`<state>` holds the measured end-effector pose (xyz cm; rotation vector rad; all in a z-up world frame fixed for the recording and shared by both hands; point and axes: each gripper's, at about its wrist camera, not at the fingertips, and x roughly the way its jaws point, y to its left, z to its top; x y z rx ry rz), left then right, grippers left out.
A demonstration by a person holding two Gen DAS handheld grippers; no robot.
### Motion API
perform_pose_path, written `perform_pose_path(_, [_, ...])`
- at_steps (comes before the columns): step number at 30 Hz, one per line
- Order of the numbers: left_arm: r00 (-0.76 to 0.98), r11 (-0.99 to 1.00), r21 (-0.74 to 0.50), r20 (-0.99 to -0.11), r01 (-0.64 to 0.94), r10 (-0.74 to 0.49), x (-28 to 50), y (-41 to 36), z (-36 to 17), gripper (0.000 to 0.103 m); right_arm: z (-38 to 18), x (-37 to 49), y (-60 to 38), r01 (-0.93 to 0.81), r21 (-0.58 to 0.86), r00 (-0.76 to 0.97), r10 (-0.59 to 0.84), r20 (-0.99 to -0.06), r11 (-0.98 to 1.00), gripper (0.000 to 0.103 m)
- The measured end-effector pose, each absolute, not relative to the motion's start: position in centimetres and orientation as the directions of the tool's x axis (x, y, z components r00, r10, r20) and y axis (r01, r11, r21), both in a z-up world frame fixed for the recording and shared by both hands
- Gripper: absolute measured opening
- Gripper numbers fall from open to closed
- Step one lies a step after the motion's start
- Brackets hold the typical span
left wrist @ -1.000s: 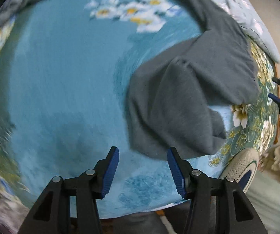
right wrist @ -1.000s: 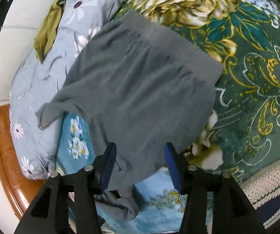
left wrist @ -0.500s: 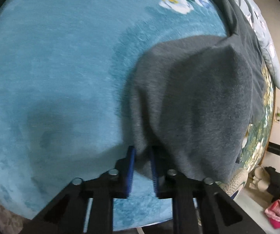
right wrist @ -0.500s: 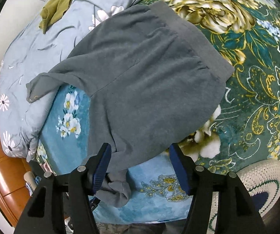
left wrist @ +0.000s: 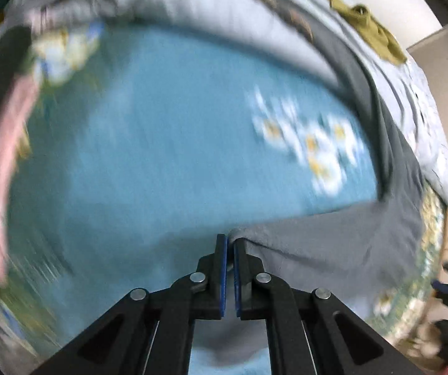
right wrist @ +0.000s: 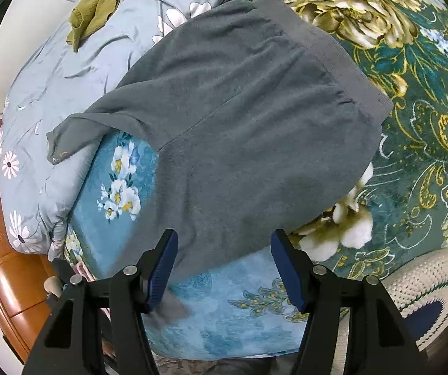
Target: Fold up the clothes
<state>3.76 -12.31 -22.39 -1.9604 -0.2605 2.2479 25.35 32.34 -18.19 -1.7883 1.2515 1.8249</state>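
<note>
Grey garment [right wrist: 239, 131], teal floral blanket [right wrist: 417, 143] — olive cloth [right wrist: 99, 6]

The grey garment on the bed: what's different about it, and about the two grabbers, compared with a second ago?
The left gripper has closed on a corner of the grey garment and is pulling it out across the blue blanket; the bunched-up part is now drawn flatter. The right gripper opened slightly wider and holds nothing. The waistband end, the olive cloth and the quilt stayed put.
</note>
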Motion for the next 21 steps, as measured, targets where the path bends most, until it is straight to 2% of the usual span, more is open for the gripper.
perform_pose_path(4, [-0.113,-0.977,-0.202,-0.971,-0.065,0.209,-1.2,-12.5,-23.7,0.006,-18.2,25.2,32.4,-0.730,0.369,-0.186,-0.353,-0.917,-0.575,0.063])
perform_pose_path(7, [-0.077,-0.961,-0.273,-0.958,-0.054,0.277,-3.1,-14.3,-24.3,0.008,-17.8,24.9,32.4,-0.726,0.366,-0.185,-0.348,-0.919,-0.582,0.063])
perform_pose_path(10, [-0.106,-0.954,-0.298,-0.948,-0.041,0.301,-3.0,-15.3,-23.8,0.018,-17.4,24.6,32.7,-0.724,0.362,-0.188,-0.337,-0.922,-0.587,0.063])
perform_pose_path(12, [-0.156,-0.960,-0.278,-0.949,0.018,0.272,-1.8,-17.1,-23.8,0.040,-17.3,24.4,32.9,-0.728,0.359,-0.190,-0.332,-0.924,-0.584,0.063])
perform_pose_path(13, [-0.169,-0.954,-0.288,-0.948,0.087,0.271,-0.6,-18.6,-24.3,0.044,-17.4,24.4,33.0,-0.732,0.358,-0.189,-0.331,-0.924,-0.580,0.063])
perform_pose_path(16, [-0.185,-0.893,-0.325,-0.942,0.312,0.279,3.2,-23.2,-26.0,0.045,-17.9,24.2,32.9,-0.740,0.353,-0.182,-0.335,-0.925,-0.572,0.063])
perform_pose_path(20, [-0.121,-0.792,-0.374,-0.924,0.483,0.362,8.9,-25.6,-29.3,0.044,-18.8,23.6,31.8,-0.737,0.347,-0.157,-0.353,-0.922,-0.580,0.063])
perform_pose_path(21, [-0.105,-0.790,-0.392,-0.914,0.472,0.391,9.6,-25.0,-29.8,0.044,-19.1,23.3,31.5,-0.734,0.347,-0.150,-0.359,-0.921,-0.584,0.063])
